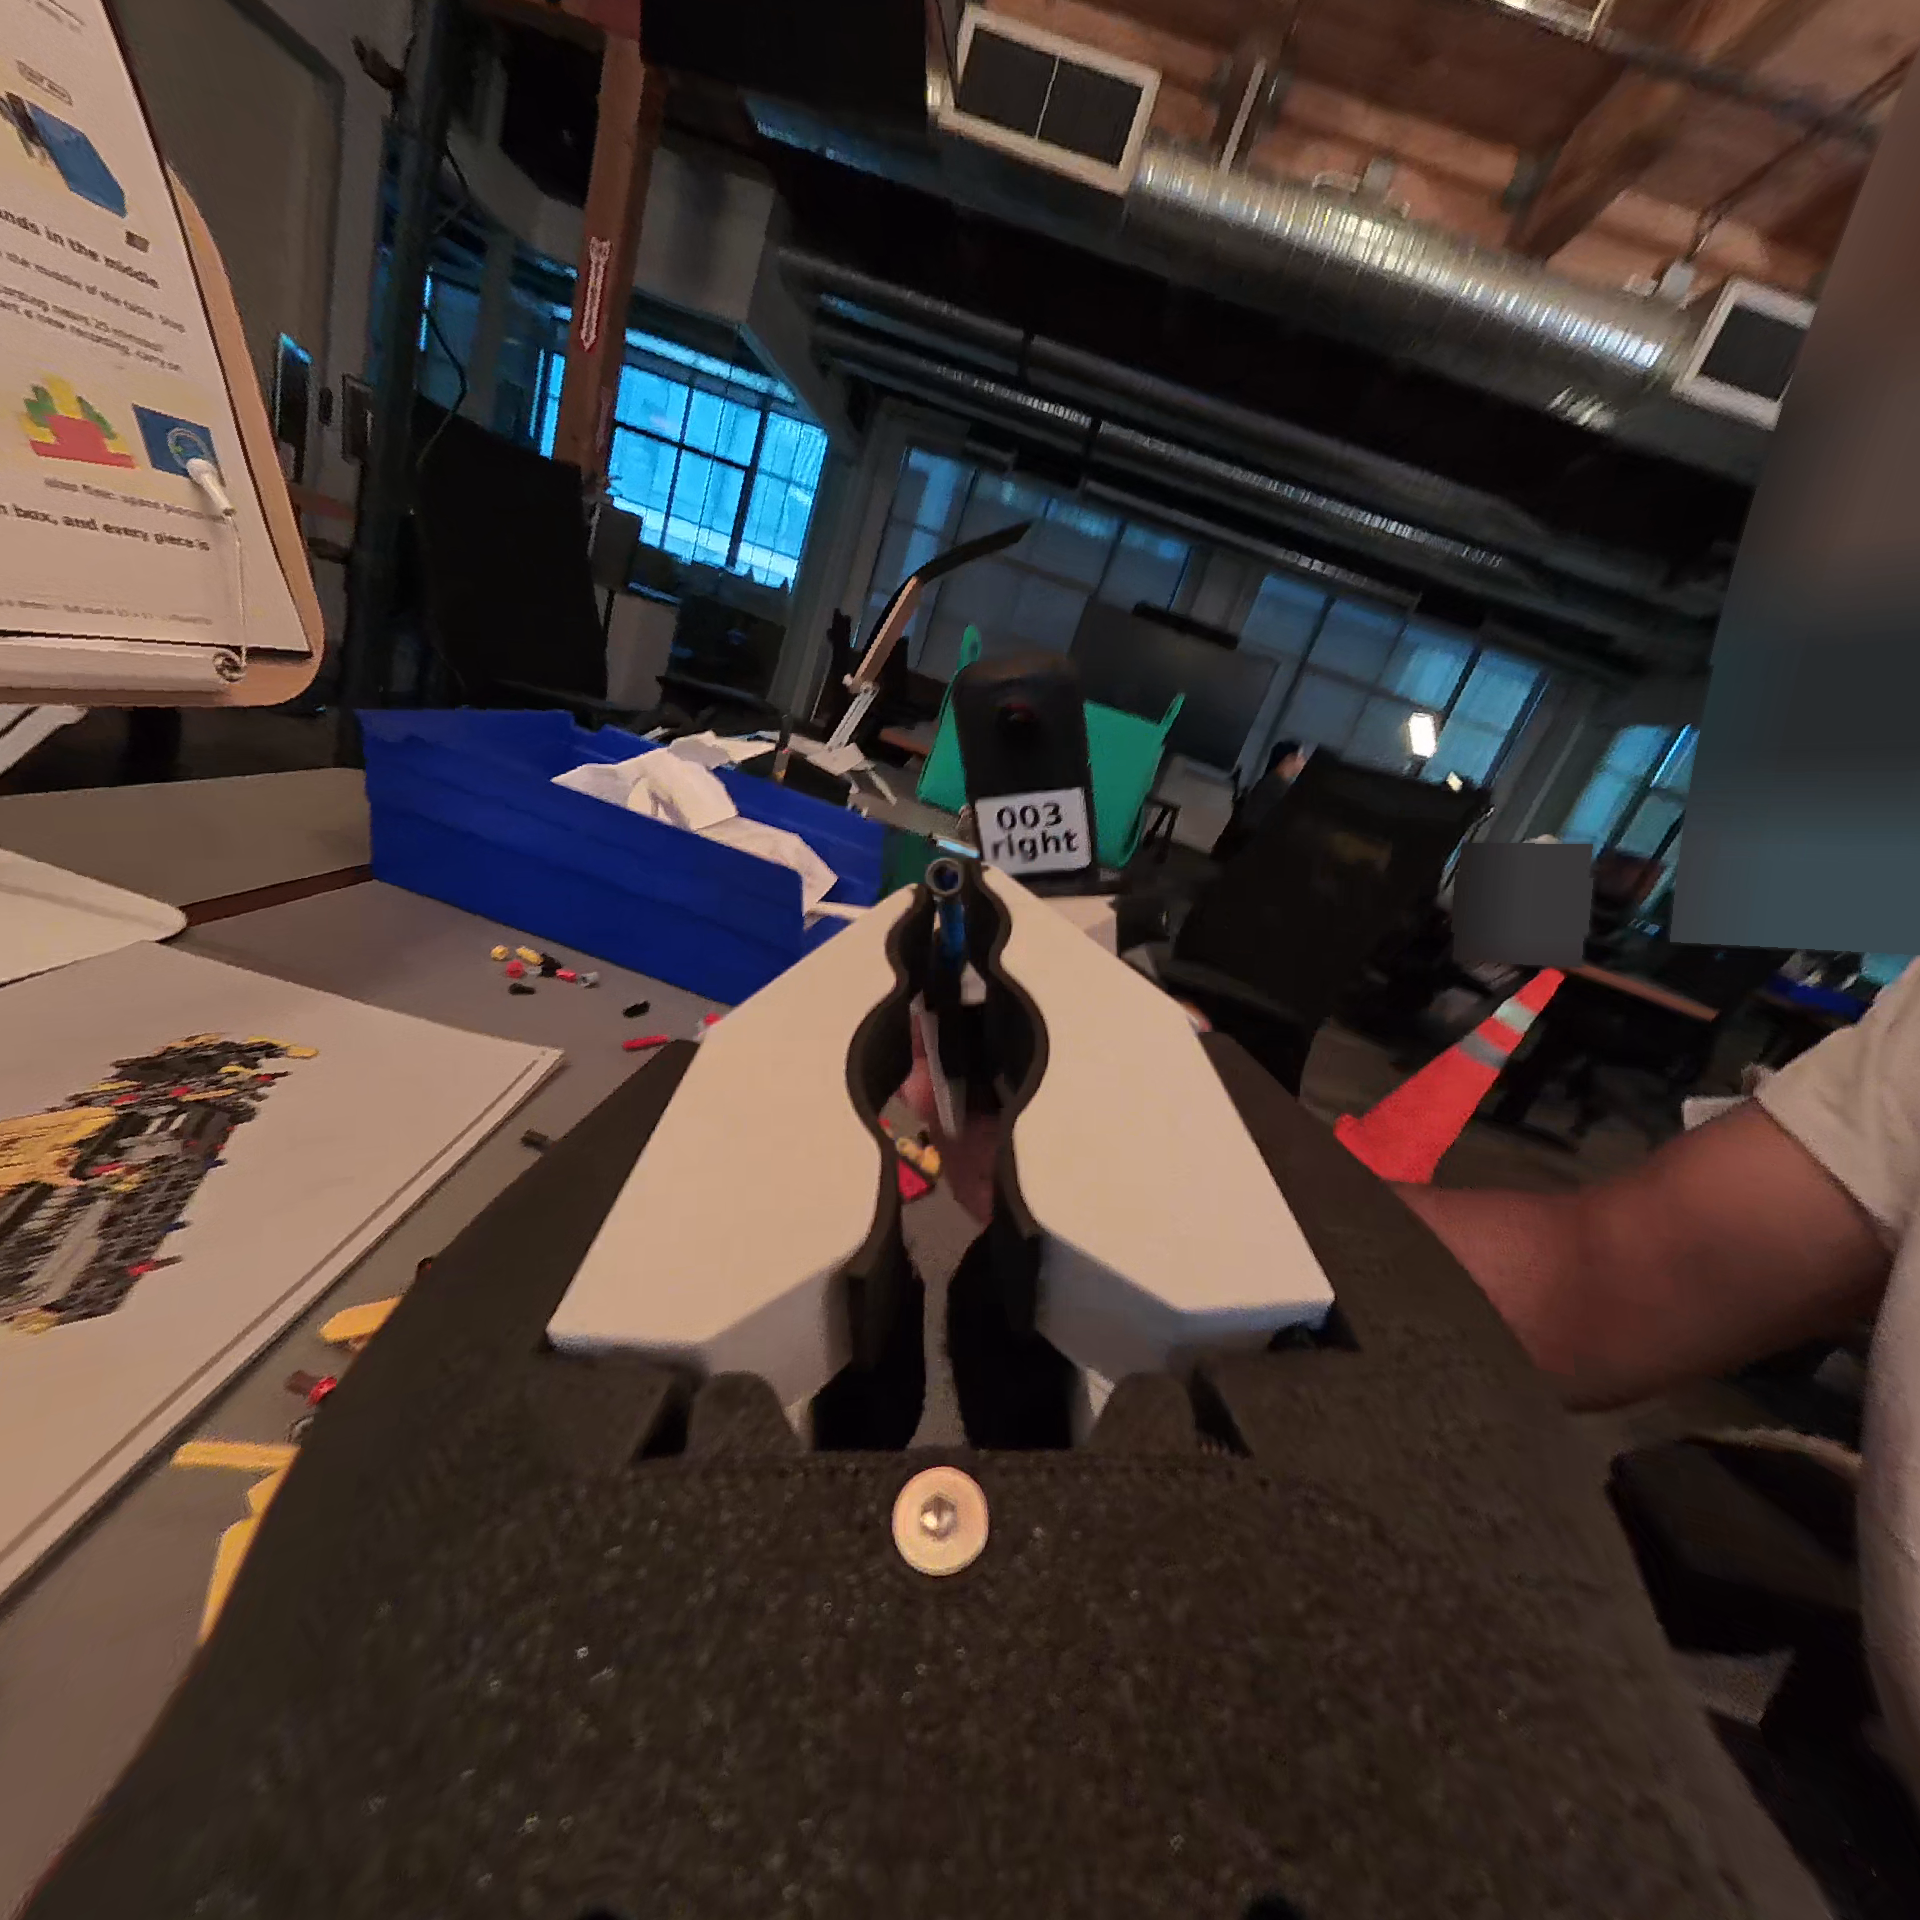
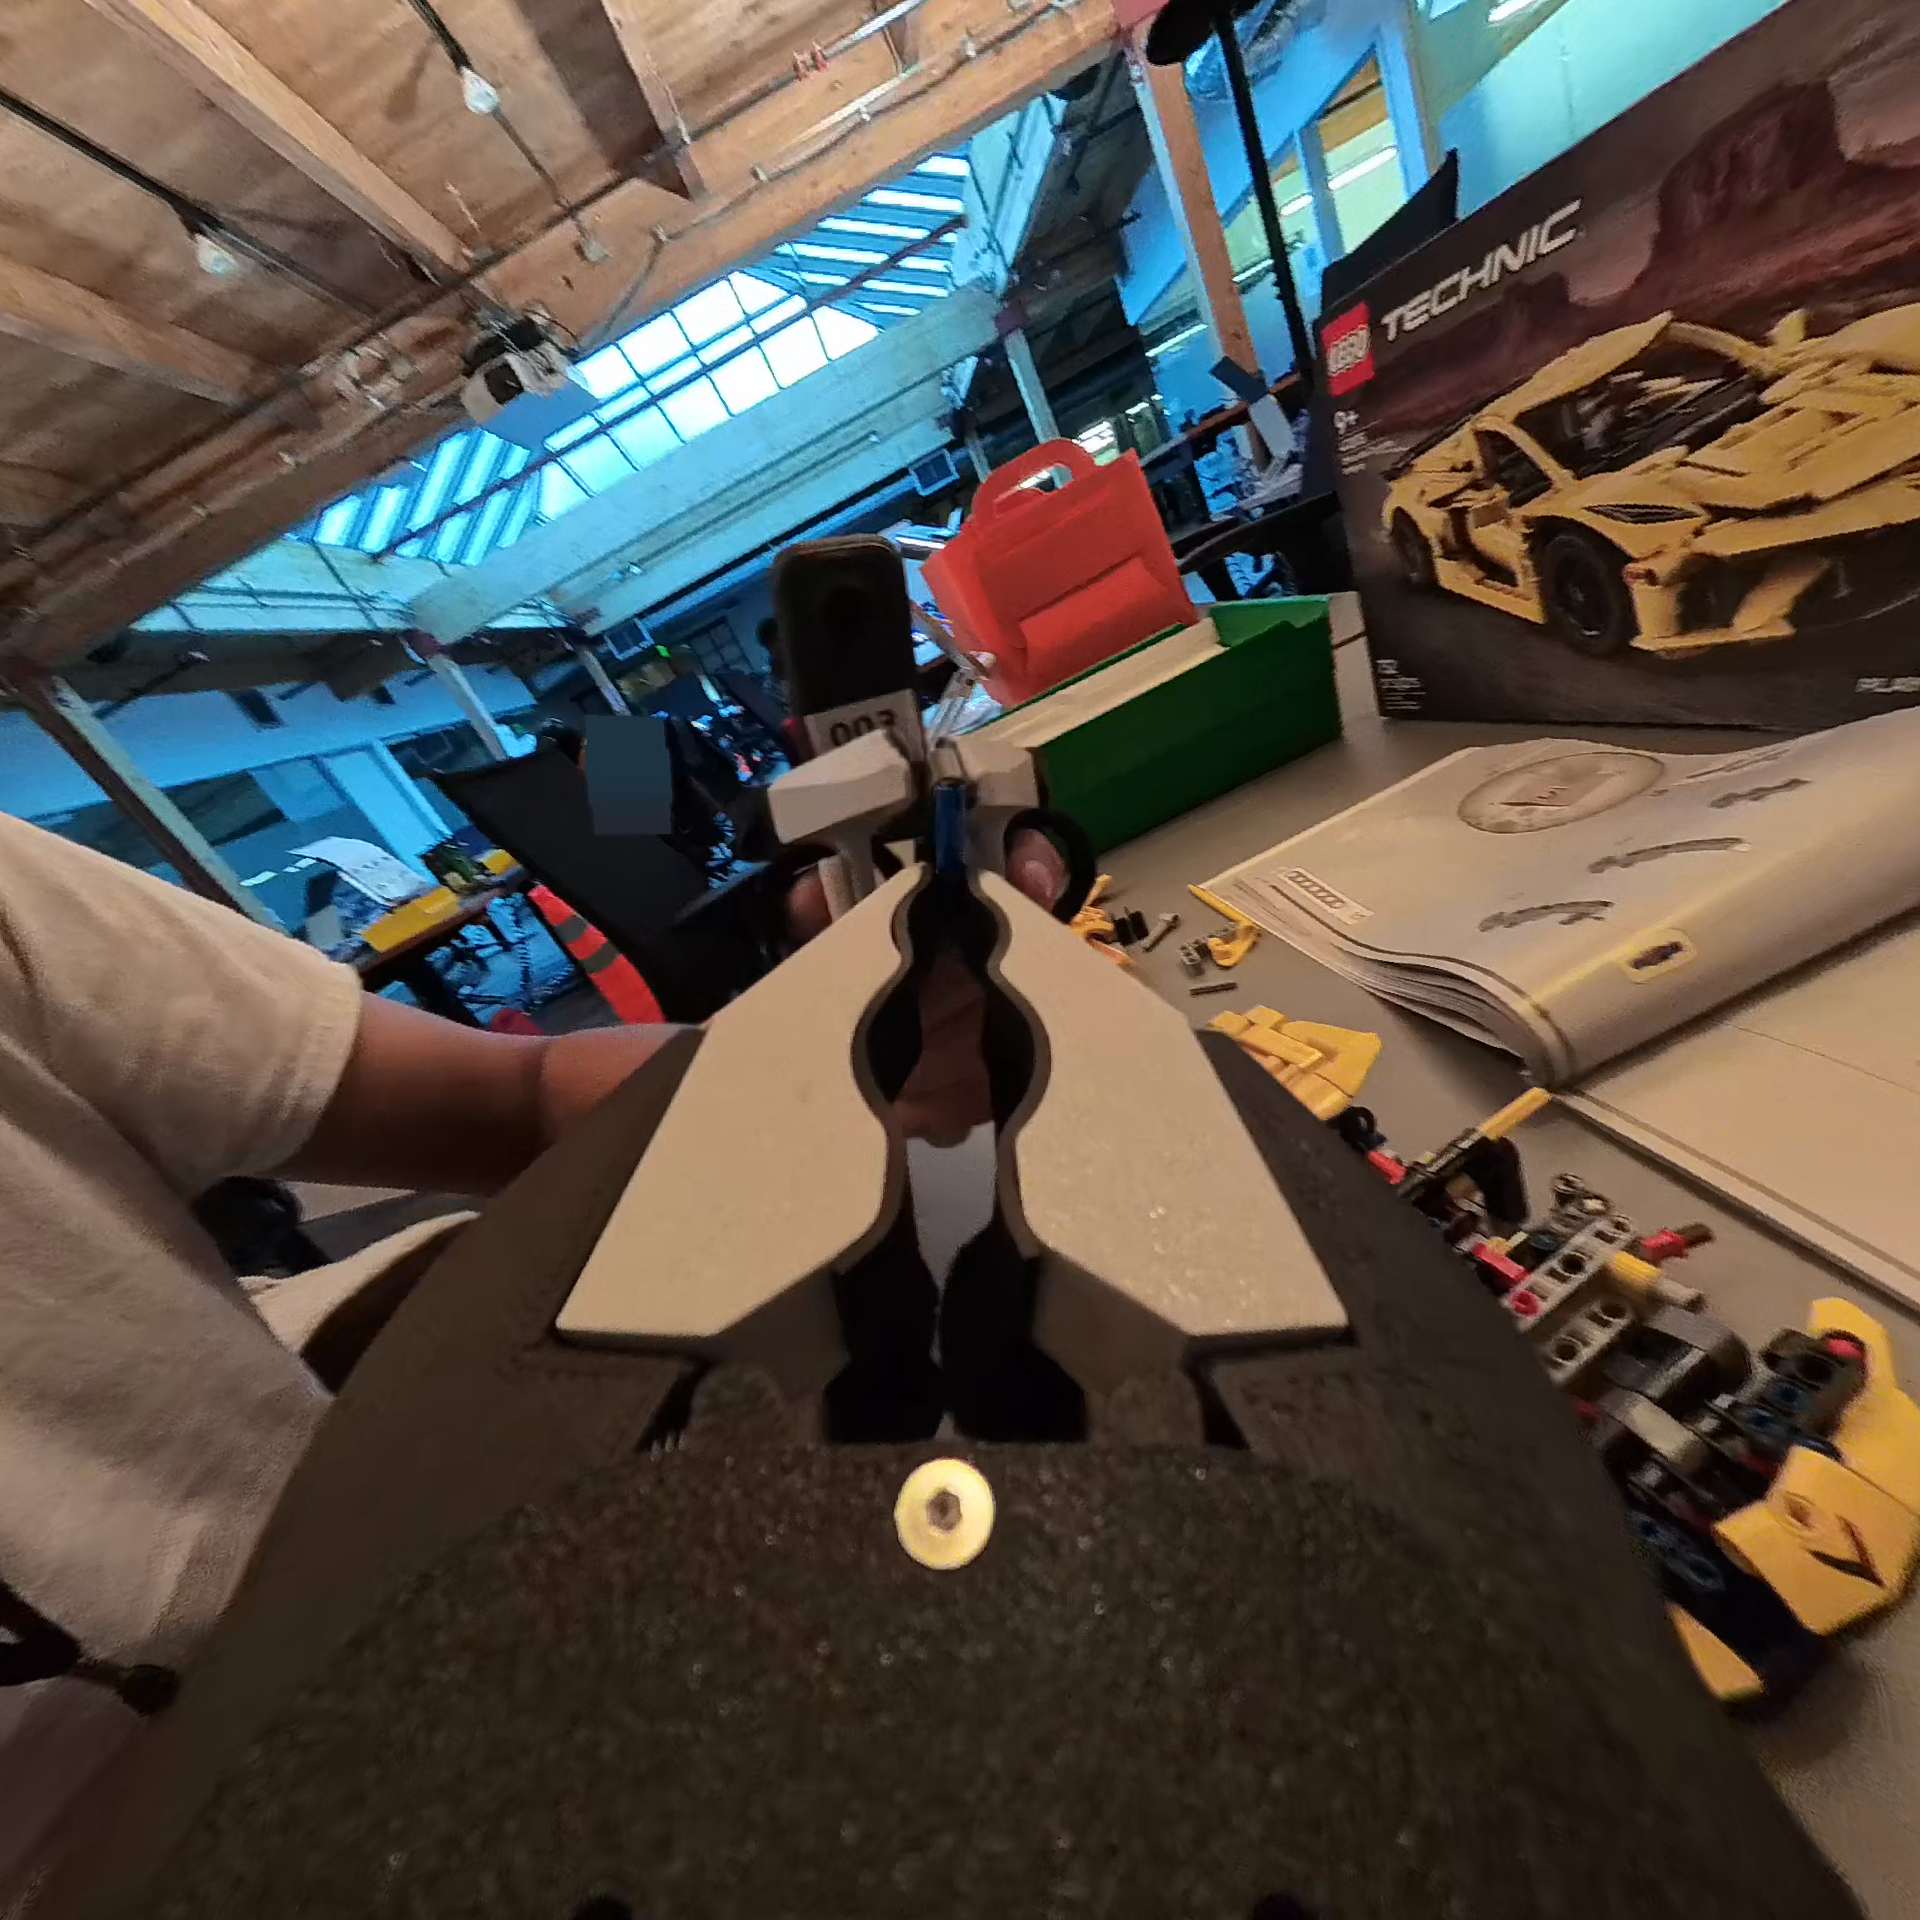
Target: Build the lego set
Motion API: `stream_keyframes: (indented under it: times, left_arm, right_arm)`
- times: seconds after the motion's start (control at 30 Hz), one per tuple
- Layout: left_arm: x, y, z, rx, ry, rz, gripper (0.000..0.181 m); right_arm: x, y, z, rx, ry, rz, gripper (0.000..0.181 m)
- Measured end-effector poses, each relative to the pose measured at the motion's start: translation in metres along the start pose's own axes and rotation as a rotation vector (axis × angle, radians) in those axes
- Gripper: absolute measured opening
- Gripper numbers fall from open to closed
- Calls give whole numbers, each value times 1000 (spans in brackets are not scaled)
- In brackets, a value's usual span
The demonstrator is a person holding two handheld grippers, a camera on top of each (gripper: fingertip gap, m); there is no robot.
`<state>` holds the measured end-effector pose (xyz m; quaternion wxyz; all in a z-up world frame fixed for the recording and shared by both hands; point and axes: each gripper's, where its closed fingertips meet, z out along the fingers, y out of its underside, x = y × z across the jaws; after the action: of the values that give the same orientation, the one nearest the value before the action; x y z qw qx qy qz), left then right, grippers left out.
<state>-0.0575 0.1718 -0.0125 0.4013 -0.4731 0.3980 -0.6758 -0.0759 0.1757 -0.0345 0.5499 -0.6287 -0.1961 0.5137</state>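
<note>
Your left hand-held gripper (image 1: 945, 883) and right hand-held gripper (image 2: 948, 821) each pinch one end of the same small blue pin (image 2: 948, 831), raised above the tabletop (image 2: 1299, 862), so keep both tips aligned and press straight, never twisting.

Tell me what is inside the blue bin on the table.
In the left wrist view, crumpled white paper or plastic wrapping lies inside the blue bin, spilling toward its near end. The bin's front wall hides the bottom, so anything beneath the wrapping cannot be seen.
</note>
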Motion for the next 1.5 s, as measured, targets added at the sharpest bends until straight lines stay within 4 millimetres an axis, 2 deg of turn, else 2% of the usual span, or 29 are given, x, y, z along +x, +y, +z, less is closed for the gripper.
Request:
stream_keyframes:
  times: [0.1, 0.17, 0.3, 0.37, 0.47, 0.53, 0.63, 0.8, 0.9, 1.0, 1.1, 1.2, 1.3, 1.37, 1.5]
  left_arm:
    - [-5, 11, 0, -81, -54, 72, 4]
    - [5, -1, -2, -37, -9, 80, 4]
    - [5, 2, -4, -76, -4, 95, 4]
    - [6, 7, -5, -116, 6, 93, 4]
    - [2, 20, -7, -237, -43, 202, 4]
    - [-5, 32, -11, -345, -110, 315, 4]
    - [-9, 34, -21, -425, -159, 339, 3]
    - [-16, 47, -29, -484, -204, 368, 3]
    - [-14, 52, -29, -498, -198, 389, 0]
    - [-17, 55, -30, -517, -205, 415, 0]
    - [-15, 56, -30, -515, -193, 400, 0]
    - [-15, 60, -33, -520, -182, 372, 0]
    - [-16, 65, -34, -526, -181, 333, 0]
    - [-14, 65, -31, -514, -163, 290, 0]
    - [-21, 65, -24, -498, -183, 199, 1]
  right_arm:
    - [6, 0, -5, -33, 69, -65, 2]
    - [8, 8, -5, -88, 108, -113, 3]
    - [14, 11, -11, -134, 166, -179, 2]
    - [18, 15, -13, -192, 239, -303, 3]
    - [29, 31, -15, -351, 388, -579, 2]
    - [37, 33, -18, -397, 474, -702, 1]
    - [47, 32, -28, -466, 580, -905, 1]
    - [47, 41, -17, -542, 620, -1082, 2]
    - [51, 46, -16, -582, 632, -1108, 2]
    - [48, 44, -15, -562, 634, -1104, 2]
    - [55, 44, -21, -574, 647, -1053, 2]
    - [60, 42, -34, -568, 657, -990, 2]
    - [67, 28, -55, -497, 684, -864, 2]
    - [69, 20, -61, -444, 685, -795, 3]
    - [70, 12, -68, -393, 711, -778, 3]
